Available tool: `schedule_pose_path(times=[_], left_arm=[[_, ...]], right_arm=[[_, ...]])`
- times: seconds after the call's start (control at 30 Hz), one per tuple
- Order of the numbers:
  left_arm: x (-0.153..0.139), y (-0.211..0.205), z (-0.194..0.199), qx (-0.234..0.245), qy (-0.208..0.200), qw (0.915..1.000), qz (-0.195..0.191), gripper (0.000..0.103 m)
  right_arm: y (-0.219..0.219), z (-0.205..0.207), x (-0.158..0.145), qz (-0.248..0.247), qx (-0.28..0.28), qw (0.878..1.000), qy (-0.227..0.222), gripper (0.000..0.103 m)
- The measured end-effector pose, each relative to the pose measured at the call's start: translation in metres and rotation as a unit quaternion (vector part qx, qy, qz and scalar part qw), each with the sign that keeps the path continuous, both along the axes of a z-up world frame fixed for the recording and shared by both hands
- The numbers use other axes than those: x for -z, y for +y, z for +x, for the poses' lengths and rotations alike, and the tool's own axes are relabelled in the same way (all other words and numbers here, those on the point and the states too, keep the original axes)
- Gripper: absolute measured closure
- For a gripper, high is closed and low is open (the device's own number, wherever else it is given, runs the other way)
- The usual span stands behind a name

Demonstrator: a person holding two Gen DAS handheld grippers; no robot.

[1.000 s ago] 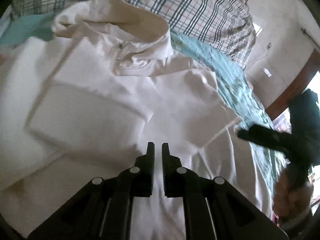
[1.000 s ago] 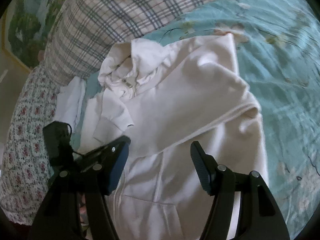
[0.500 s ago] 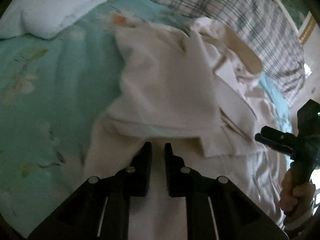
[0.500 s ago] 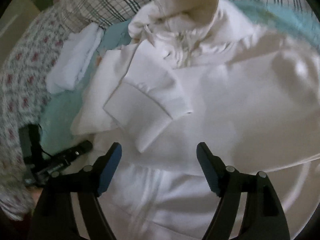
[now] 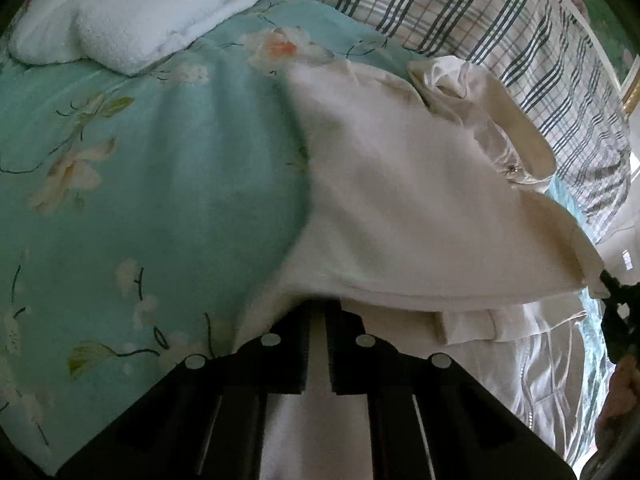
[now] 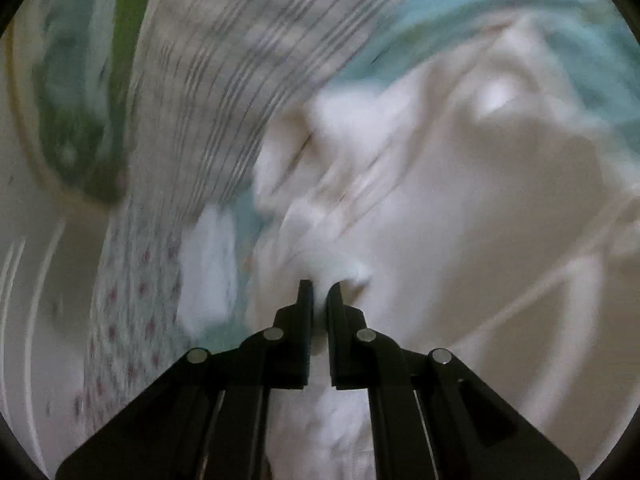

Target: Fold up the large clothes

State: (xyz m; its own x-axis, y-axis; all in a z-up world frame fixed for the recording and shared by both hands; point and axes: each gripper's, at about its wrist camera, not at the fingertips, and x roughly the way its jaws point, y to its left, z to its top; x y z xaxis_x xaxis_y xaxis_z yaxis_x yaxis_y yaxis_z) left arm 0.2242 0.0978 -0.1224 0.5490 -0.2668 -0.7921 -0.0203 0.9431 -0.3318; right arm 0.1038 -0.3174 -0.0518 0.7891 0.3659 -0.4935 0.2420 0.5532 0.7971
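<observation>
White hoodie [image 5: 420, 208] spread across the bed [image 5: 160, 200], hood [image 5: 500, 120] at the far end against the plaid pillow [image 5: 500, 20], one side panel folded over the body. Left gripper [image 5: 318, 316] low at the near edge of that folded layer, jaws nearly pressed together with pale cloth in the narrow gap; looks like a pinch on the hoodie's side, though the tips lie under the fold. Right gripper [image 6: 319, 292] likewise drawn in on a bunched wad of white fabric, jaws pinching it, the whole right view smeared by fast motion.

Likely trouble from here: thick fleece slipping out of either pinch during a quick swing, dropping the fold half made; only the top layer caught, so the panel peels apart; uneven pull from the two sides, skewing the crease; hood dragged under and lumping the stack.

No containers in view. Fluffy white towel [image 5: 140, 12] at the far left on the teal floral sheet, well apart from the hoodie; floral fabric [image 6: 132, 300] blurred at the left in the right view.
</observation>
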Motion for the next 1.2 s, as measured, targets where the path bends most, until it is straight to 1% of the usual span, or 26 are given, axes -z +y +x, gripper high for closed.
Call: schedule_pose_path(times=[0.03,0.13,0.2,0.23,0.27,0.33,0.37,0.43,0.5,0.53,0.57,0.63,0.67,0.73,0.77,0.83,0.87,0.9,0.93,0.97,1.0,1.03,1.07,1.13,1.17,1.2], left_arm=[[0.0,-0.001,0.0,0.0,0.0,1.0,0.003,0.095],[-0.001,0.003,-0.001,-0.007,0.0,1.0,0.003,0.097],[0.0,0.011,0.0,-0.016,0.003,0.9998,-0.009,0.098],[0.001,0.015,0.0,-0.021,0.005,0.9996,-0.017,0.1],[0.002,0.023,0.001,-0.025,0.008,0.999,-0.035,0.101],[0.005,0.032,0.004,-0.029,0.013,0.9974,-0.065,0.102],[0.007,0.039,0.004,-0.033,0.016,0.9955,-0.088,0.102],[0.01,0.045,0.004,-0.039,0.017,0.9931,-0.11,0.102],[0.011,0.047,0.003,-0.04,0.014,0.9925,-0.114,0.102],[0.011,0.047,0.002,-0.039,0.013,0.9927,-0.113,0.102],[0.011,0.047,0.002,-0.038,0.012,0.993,-0.111,0.102],[0.01,0.047,0.001,-0.036,0.012,0.9932,-0.11,0.102],[0.01,0.048,0.002,-0.035,0.013,0.9931,-0.111,0.102],[0.011,0.052,0.0,-0.033,0.012,0.993,-0.113,0.102],[0.012,0.053,0.001,-0.033,0.012,0.9933,-0.11,0.102],[0.013,0.056,0.0,-0.034,0.012,0.9933,-0.11,0.102],[0.014,0.057,-0.001,-0.033,0.011,0.9928,-0.114,0.102],[0.014,0.057,-0.001,-0.031,0.011,0.993,-0.113,0.102],[0.013,0.055,-0.001,-0.028,0.01,0.9939,-0.107,0.102],[0.013,0.054,-0.001,-0.027,0.009,0.9944,-0.102,0.102],[0.012,0.053,-0.001,-0.026,0.009,0.9949,-0.098,0.102],[0.012,0.053,-0.001,-0.025,0.008,0.9951,-0.095,0.102],[0.012,0.053,-0.001,-0.024,0.009,0.9951,-0.096,0.102],[0.013,0.055,-0.001,-0.024,0.009,0.9946,-0.101,0.102],[0.013,0.055,-0.001,-0.024,0.009,0.9944,-0.102,0.102],[0.013,0.054,0.0,-0.024,0.01,0.9944,-0.102,0.102]], right_arm=[[-0.01,-0.004,0.004,-0.001,0.018,1.0,0.012,0.096],[-0.026,-0.003,0.028,-0.002,0.042,0.996,0.081,0.085],[-0.032,-0.008,0.039,-0.007,0.06,0.991,0.12,0.055],[-0.037,-0.014,0.041,0.005,0.066,0.991,0.112,0.053],[-0.042,-0.023,0.041,0.017,0.077,0.992,0.095,0.052],[-0.049,-0.035,0.034,0.007,0.102,0.991,0.082,0.052],[-0.051,-0.039,0.028,-0.007,0.104,0.992,0.074,0.052],[-0.048,-0.038,0.02,-0.036,0.084,0.994,0.066,0.051],[-0.026,-0.027,0.006,-0.095,0.03,0.994,0.054,0.051],[-0.014,-0.019,0.001,-0.127,0.002,0.991,0.05,0.051],[0.01,-0.009,-0.004,-0.176,-0.041,0.983,0.045,0.051],[0.045,0.003,-0.007,-0.248,-0.1,0.963,0.042,0.046],[0.071,0.008,-0.006,-0.298,-0.139,0.944,0.039,0.042],[0.105,0.011,0.0,-0.367,-0.182,0.911,0.033,0.038],[0.123,0.012,0.005,-0.407,-0.209,0.889,0.03,0.035],[0.139,0.015,0.014,-0.449,-0.232,0.862,0.033,0.034],[0.146,0.02,0.022,-0.473,-0.245,0.845,0.04,0.034],[0.146,0.021,0.027,-0.489,-0.247,0.835,0.046,0.034],[0.144,0.023,0.03,-0.498,-0.242,0.831,0.052,0.034],[0.134,0.023,0.034,-0.501,-0.232,0.831,0.063,0.034],[0.126,0.025,0.035,-0.486,-0.231,0.84,0.066,0.049],[0.117,0.03,0.035,-0.458,-0.23,0.856,0.067,0.066],[0.102,0.035,0.031,-0.41,-0.226,0.881,0.073,0.101],[0.078,0.041,0.022,-0.323,-0.201,0.922,0.068,0.099],[0.052,0.039,0.018,-0.228,-0.175,0.956,0.058,0.099],[0.031,0.039,0.019,-0.167,-0.149,0.973,0.059,0.099]])
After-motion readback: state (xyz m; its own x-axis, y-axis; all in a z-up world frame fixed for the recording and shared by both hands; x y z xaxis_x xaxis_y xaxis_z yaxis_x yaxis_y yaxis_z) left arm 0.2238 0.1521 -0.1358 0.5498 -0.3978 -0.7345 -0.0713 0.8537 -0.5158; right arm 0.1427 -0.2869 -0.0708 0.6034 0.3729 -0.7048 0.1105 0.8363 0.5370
